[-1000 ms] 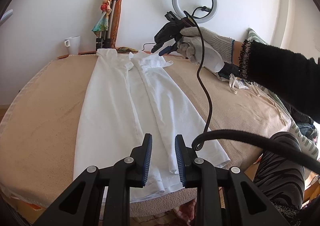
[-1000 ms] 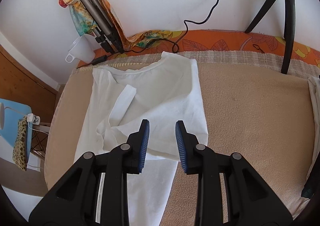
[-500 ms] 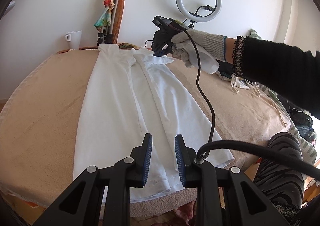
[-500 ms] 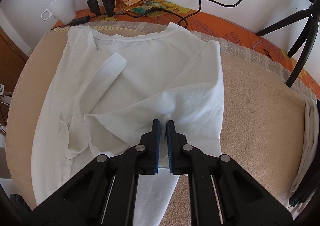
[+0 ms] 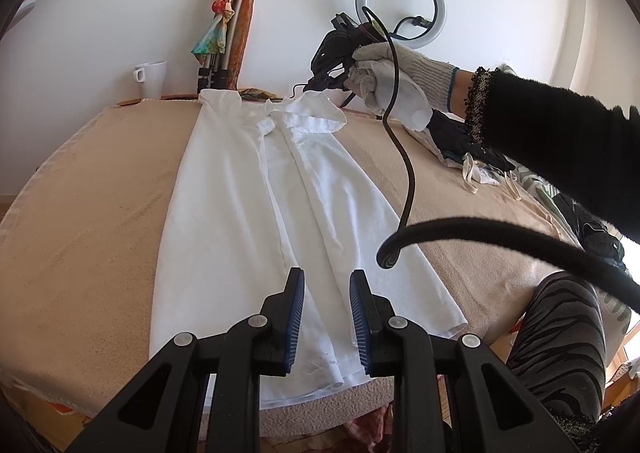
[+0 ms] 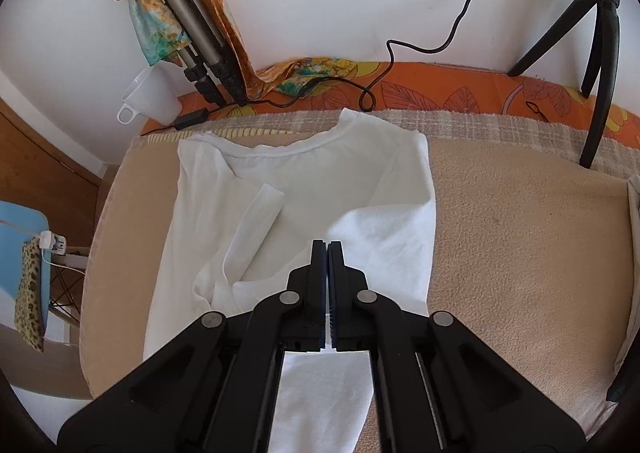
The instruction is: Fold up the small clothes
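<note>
White cotton T-shirt [image 5: 256, 213], lengthwise-folded on beige-blanketed worktop [image 5: 80, 213]; two hand-held tongs.

Right tongs [image 6: 327, 249]: pressed together, pinching the shirt's folded-over sleeve near the collar end; held by a grey knit-gloved hand [image 5: 394, 81], black-sleeved arm reaching in from the right, fabric lifted slightly at the pinch. Left tongs [image 5: 326, 285]: spread, holding nothing, poised above the hem at the near worktop edge. Shirt runs from the near edge to the far edge; bare blanket lies open on both sides. Black cable [image 5: 404, 157] loops across the shirt's right side. Surroundings: white mug [image 5: 152, 73], folded tripod wrapped in a coloured scarf [image 5: 224, 33], ring light [image 5: 400, 1] and black tripod legs [image 6: 600, 33] at the far wall; small pale garments [image 5: 476, 177] at the right.
</note>
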Motion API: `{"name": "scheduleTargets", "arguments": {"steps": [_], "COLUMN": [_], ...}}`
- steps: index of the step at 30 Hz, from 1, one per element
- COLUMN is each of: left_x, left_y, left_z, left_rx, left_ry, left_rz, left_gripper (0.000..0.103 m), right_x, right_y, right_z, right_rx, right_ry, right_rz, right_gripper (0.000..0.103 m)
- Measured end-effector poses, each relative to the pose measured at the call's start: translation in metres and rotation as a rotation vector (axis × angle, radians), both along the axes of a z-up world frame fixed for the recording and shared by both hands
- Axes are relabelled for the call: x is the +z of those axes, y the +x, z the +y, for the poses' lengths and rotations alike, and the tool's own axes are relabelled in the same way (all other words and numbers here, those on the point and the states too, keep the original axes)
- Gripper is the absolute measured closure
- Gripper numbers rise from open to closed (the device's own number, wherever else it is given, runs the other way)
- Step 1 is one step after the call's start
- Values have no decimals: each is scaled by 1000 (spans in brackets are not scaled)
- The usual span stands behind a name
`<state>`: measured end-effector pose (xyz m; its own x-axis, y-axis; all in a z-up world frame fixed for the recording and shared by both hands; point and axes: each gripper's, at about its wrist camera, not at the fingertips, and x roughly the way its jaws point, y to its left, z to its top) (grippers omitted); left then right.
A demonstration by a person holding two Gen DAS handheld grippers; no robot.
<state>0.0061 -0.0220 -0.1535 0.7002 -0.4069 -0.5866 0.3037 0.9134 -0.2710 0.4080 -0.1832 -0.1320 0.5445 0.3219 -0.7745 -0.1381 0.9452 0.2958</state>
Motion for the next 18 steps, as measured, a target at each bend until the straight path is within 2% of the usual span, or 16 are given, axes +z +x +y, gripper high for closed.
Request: {"name": "scheduleTargets", "arguments": {"steps": [3,7,10,13,15,16,18], "left_x": [0,1,2,3,3,3,1], "left_y": [1,1,1,0,1,1,0], "left_z": [4,11,16,20,25,27,30], "left_rx": [11,28,34,38,40,42,40], "left_ry": [-8,-21,-25,-26,-40,-47,-58], "left_rz": [-2,-7,-11,-14,-9,-7,2], "left_gripper": [80,80,80,80,80,80,80], "right_x": [14,28,24,6,-1,1,8], "right_y": [8,22,38,56,60,56,46], "right_z": [5,26,39,56,69,73,75], "right_rx": [-11,1,3,22,60,87,127], "right_ry": [100,128,146,158,103,58,-22], "right_rz": [-18,-36,-13,46,66,42,-2], "right_gripper": [101,101,102,101,101,101,92]}}
